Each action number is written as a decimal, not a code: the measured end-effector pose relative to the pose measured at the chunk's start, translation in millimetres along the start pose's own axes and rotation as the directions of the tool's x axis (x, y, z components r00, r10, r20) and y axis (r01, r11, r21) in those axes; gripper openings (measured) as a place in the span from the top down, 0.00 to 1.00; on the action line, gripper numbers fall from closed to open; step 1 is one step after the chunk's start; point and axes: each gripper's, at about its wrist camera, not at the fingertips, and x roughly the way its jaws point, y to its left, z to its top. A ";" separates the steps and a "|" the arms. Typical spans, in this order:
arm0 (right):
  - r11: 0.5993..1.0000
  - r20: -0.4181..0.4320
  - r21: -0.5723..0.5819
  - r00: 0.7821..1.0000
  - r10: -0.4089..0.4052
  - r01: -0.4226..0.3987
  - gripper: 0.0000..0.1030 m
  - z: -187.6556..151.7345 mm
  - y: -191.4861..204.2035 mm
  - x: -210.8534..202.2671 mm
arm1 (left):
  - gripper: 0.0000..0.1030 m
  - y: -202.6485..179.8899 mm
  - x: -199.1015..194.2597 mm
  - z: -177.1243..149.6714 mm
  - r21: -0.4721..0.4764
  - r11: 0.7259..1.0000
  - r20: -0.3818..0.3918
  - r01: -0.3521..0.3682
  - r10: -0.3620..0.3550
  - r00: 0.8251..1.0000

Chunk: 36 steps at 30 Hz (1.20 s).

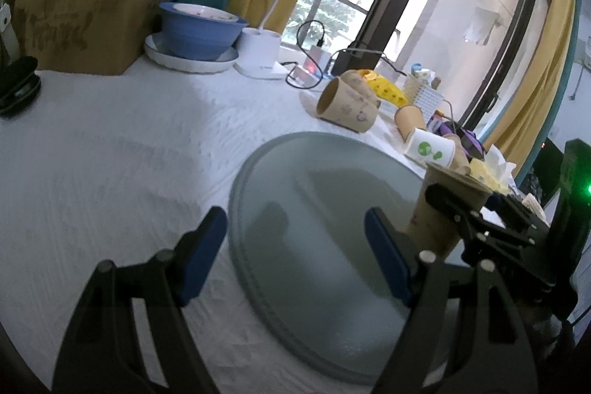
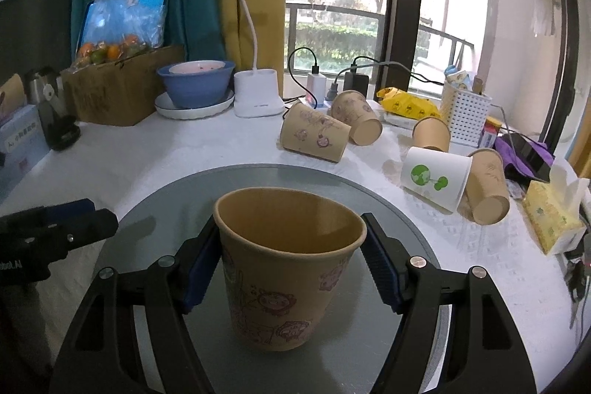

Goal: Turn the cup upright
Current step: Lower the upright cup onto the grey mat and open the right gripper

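The brown paper cup with purple cartoon drawings (image 2: pixel 284 268) stands upright, mouth up, on the round grey glass tray (image 2: pixel 399 205), directly between the blue-padded fingers of the right gripper (image 2: pixel 290 264). Both pads (image 2: pixel 201 268) sit against the cup's sides just under its rim, so the right gripper is closed on it. Seen from the left wrist, the same cup (image 1: pixel 439 209) is at the far right, with the right gripper's black frame (image 1: pixel 480 228) wrapped about it.

The left gripper (image 1: pixel 295 253) hangs over the near-left part of the tray (image 1: pixel 295 172) with its jaws wide apart and nothing between them; in the right wrist view its dark body (image 2: pixel 55 235) shows at the left, well apart from the cup.

Beyond the tray, ahead of the right gripper on the white textured tablecloth (image 2: pixel 147 150), several brown paper cups (image 2: pixel 314 135) lie on their sides, together with a white paper cup bearing a green print (image 2: pixel 436 178). Farther back stand a white desk lamp (image 2: pixel 255 91), a blue bowl on a white plate (image 2: pixel 195 84) and a cardboard box of fruit (image 2: pixel 114 87). A yellow tissue pack (image 2: pixel 554 213) lies off to the right.
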 end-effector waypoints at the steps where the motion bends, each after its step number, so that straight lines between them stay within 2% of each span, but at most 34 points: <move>1: 1.000 0.000 0.000 1.000 0.001 -0.001 0.27 -0.4 -0.5 -0.2 | 0.24 -1.1 0.0 -0.1 0.005 1.000 0.000 -0.002 0.002 1.000; 6: 1.000 -0.004 0.004 1.000 0.000 0.000 0.26 -2.8 -2.3 -1.1 | 0.24 -3.4 -0.3 -0.7 0.020 1.000 0.001 -0.010 0.010 1.000; 10: 1.000 -0.005 0.010 1.000 0.004 -0.004 0.19 -6.7 -3.7 -5.1 | 0.24 -4.8 -1.2 -0.9 0.027 0.999 0.001 -0.016 0.016 1.000; 19: 0.999 0.016 0.032 1.000 0.007 -0.007 0.19 -12.8 -10.7 -20.7 | 0.24 -15.8 -6.2 -1.4 0.059 0.998 0.010 -0.016 0.016 1.000; 36: 0.995 0.092 0.083 0.995 0.046 -0.054 0.18 -4.1 -18.7 -82.7 | 0.24 -62.9 -48.4 2.5 0.190 0.982 0.098 -0.008 -0.011 0.995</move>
